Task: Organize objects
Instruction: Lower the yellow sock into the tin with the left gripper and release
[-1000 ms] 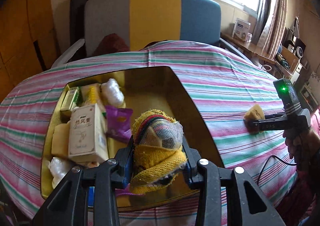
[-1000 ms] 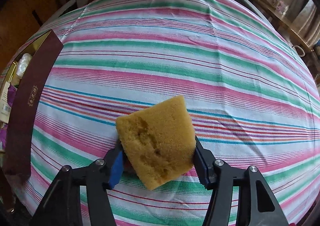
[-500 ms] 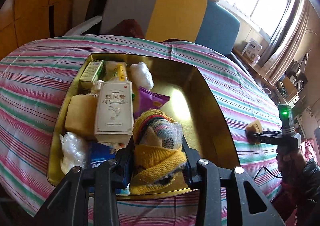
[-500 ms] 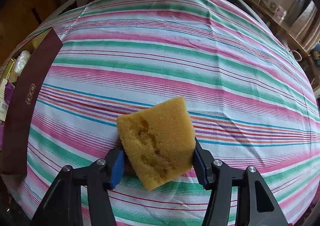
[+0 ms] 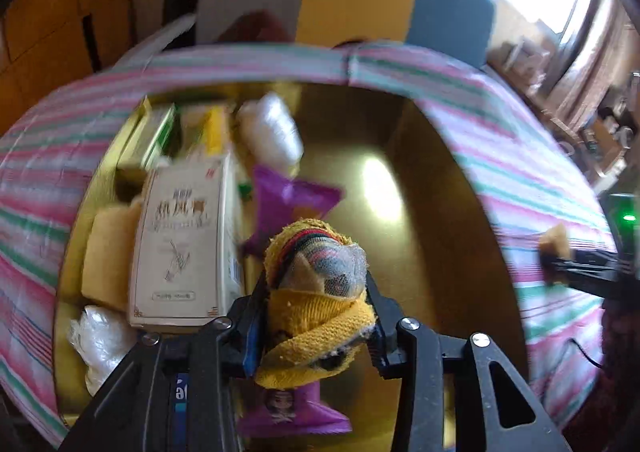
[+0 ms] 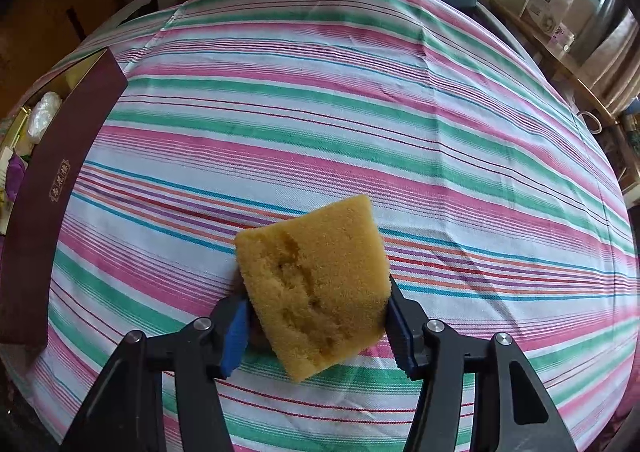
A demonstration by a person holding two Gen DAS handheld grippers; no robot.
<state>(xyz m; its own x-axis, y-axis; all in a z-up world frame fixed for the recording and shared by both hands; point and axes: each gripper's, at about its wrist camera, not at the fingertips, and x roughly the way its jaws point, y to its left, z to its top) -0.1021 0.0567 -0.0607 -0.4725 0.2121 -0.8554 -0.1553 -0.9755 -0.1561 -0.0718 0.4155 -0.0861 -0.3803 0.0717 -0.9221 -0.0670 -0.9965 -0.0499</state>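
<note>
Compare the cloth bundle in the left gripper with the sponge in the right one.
The cloth bundle is knitted, striped and rounded; the sponge is plain yellow, porous and blocky. The bundle hangs over the gold box; the sponge is over the striped tablecloth. Both are soft and clamped between fingers.

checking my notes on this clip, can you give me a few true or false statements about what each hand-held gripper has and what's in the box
1. The left hand-held gripper is shut on a yellow knitted bundle. True.
2. The right hand-held gripper is open, holding nothing. False: it is shut on a yellow sponge.
3. The bundle is over the gold box. True.
4. The box holds nothing. False: it holds a white carton, a purple packet and other items.
5. The sponge is over the box. False: it is over the striped tablecloth, with the box away to its left.
</note>
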